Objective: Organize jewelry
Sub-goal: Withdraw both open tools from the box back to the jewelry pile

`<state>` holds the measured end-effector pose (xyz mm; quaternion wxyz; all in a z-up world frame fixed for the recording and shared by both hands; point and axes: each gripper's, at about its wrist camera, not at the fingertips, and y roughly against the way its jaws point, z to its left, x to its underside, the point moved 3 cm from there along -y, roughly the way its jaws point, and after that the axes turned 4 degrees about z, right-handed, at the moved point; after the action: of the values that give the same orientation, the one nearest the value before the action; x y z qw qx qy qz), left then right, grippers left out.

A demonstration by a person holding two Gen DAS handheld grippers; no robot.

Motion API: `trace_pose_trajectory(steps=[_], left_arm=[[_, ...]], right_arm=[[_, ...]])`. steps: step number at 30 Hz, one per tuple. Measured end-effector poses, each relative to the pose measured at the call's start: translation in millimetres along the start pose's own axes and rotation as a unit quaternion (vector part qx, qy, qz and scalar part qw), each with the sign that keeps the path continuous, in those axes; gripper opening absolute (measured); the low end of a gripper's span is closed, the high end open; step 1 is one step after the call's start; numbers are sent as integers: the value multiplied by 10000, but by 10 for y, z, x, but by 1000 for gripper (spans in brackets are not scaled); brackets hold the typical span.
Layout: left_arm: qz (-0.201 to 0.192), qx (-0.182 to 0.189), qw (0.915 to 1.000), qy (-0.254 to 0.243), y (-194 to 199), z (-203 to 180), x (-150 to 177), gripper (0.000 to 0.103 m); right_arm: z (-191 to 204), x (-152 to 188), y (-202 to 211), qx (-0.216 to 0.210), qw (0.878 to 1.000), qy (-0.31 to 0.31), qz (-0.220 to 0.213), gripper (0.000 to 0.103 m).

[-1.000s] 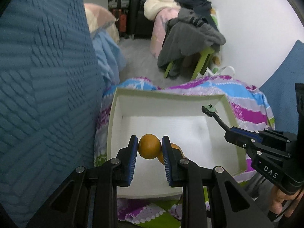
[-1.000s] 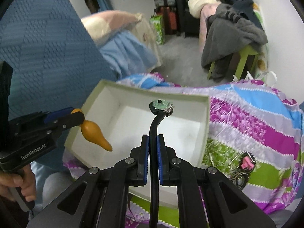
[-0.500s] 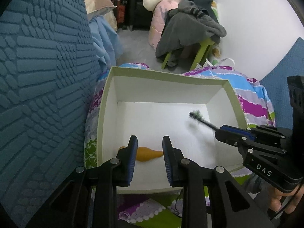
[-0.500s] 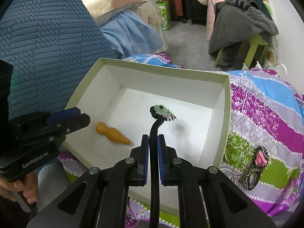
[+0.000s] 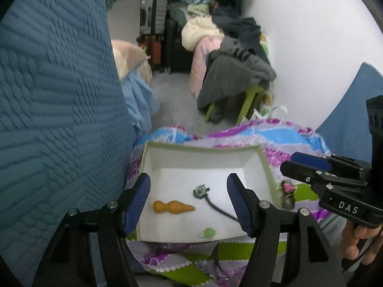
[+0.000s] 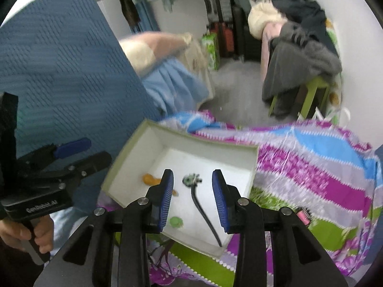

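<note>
Box (image 5: 265, 165): matt white card inside, pale green rim, smooth. 
Gourd charm (image 5: 172, 207): glossy orange, smooth, looks like polished wood or resin. 
Hairpin (image 6: 203, 212): black glossy stick, sparkly green head. 
Green bead (image 5: 208, 232): smooth, translucent-looking. 
Blanket (image 6: 311, 162): soft printed cloth, striped. 
Headboard (image 5: 52, 95): blue quilted fabric, ribbed, matt. 
Gripper pads (image 6: 167, 198): blue ribbed rubber on matt black plastic, metal screws.

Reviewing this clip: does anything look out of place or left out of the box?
One piece does: a pink-and-black ornament lies on the striped cloth right of the white box, while the orange gourd pendant, black hairpin and green bead lie inside.
</note>
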<state>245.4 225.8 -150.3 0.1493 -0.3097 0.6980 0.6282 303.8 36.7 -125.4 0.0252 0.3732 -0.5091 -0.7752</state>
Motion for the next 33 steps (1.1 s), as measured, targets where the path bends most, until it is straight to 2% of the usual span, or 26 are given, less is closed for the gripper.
trace_pose_trajectory(steps=[8,17,28,33], left_arm=[[-469,66,9989,0,526,-255,-130,67],[-793,217,9965,-162,860,-620,-102,67],[-909,497,9945,-128,910,-996,106,67],[-792,725,9942,46,807,-1139,293,67]], right_arm=[[-7,-73,648,121,9974,81,-703,32],[-155,41,1100,312,9928,27,-1160,32],[-365,358,1298,621,9890,-10,-1344,32],[-487,606,1239,695,9903,-42,-1204,32]])
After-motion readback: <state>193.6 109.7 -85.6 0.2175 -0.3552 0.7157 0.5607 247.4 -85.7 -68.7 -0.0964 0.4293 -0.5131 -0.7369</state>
